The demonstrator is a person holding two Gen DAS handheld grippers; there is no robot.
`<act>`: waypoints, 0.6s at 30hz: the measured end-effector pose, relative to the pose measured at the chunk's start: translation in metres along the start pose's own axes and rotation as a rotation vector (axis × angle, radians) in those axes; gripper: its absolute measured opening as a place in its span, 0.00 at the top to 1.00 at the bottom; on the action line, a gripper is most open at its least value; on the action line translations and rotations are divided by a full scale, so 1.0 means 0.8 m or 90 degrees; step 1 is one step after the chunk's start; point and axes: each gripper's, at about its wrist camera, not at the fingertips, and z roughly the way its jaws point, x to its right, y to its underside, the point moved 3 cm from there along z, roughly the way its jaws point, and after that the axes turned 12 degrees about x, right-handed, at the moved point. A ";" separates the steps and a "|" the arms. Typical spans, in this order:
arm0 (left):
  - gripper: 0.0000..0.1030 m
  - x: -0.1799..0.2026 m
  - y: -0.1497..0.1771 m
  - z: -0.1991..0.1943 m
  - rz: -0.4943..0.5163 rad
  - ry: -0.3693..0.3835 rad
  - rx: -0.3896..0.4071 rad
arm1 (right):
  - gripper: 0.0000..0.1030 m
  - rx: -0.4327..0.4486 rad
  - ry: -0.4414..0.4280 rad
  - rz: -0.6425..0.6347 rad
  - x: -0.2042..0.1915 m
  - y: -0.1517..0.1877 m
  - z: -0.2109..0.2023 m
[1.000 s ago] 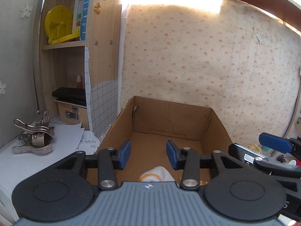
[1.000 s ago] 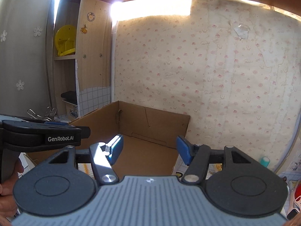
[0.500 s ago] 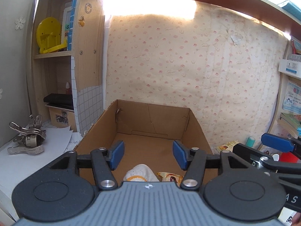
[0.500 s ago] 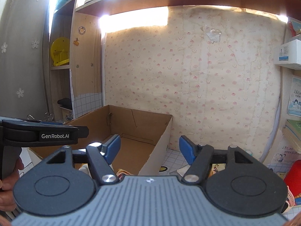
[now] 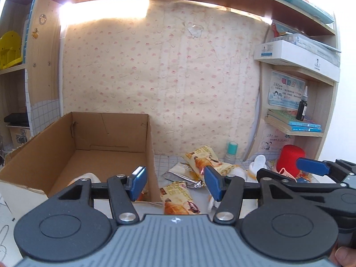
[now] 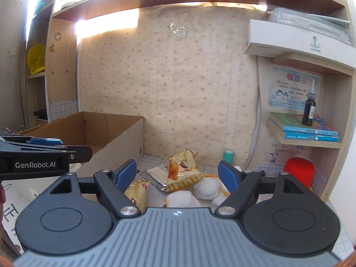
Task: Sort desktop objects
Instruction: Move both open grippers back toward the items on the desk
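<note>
The snack packets (image 6: 181, 173) are lying in a loose heap on the tiled desktop (image 6: 340, 240), just right of the cardboard box (image 5: 73, 146), and one packet (image 5: 179, 198) is sitting right against the box's near corner. White round buns (image 6: 205, 188) are crowding in beside the packets, touching them. The right gripper (image 6: 178, 174) is hovering just in front of that heap, its jaws opening wide as we watch, with nothing pinched between the blue pads (image 6: 227, 175); the packets and buns are showing through the gap, beyond the fingertips. The left gripper (image 5: 174, 182) is hanging over the box's right wall, jaws standing about half apart and holding nothing, one pad (image 5: 139, 182) over the box's inside, the other over the desktop clutter. Inside the box a white bun (image 5: 86, 176) is peeking out behind that gripper. Further back, a teal-capped bottle (image 6: 228, 155) is standing against the wallpaper, and a red cup (image 6: 299, 171) is sitting at the right under a shelf carrying books (image 6: 304, 126) and a dark dropper bottle (image 6: 309, 111). Off to the left, a yellow object (image 5: 9, 51) is resting on a shelf.
</note>
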 end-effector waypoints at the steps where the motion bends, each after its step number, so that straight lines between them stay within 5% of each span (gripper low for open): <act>1: 0.42 0.010 0.007 -0.001 0.000 0.007 0.003 | 0.24 -0.006 0.014 0.001 0.008 0.005 -0.002; 9: 0.42 0.066 0.051 0.004 0.015 0.017 -0.011 | 0.24 -0.045 0.086 0.000 0.059 0.050 -0.014; 18: 0.42 0.070 0.078 0.025 -0.001 -0.023 -0.046 | 0.24 -0.089 0.097 0.011 0.079 0.087 -0.003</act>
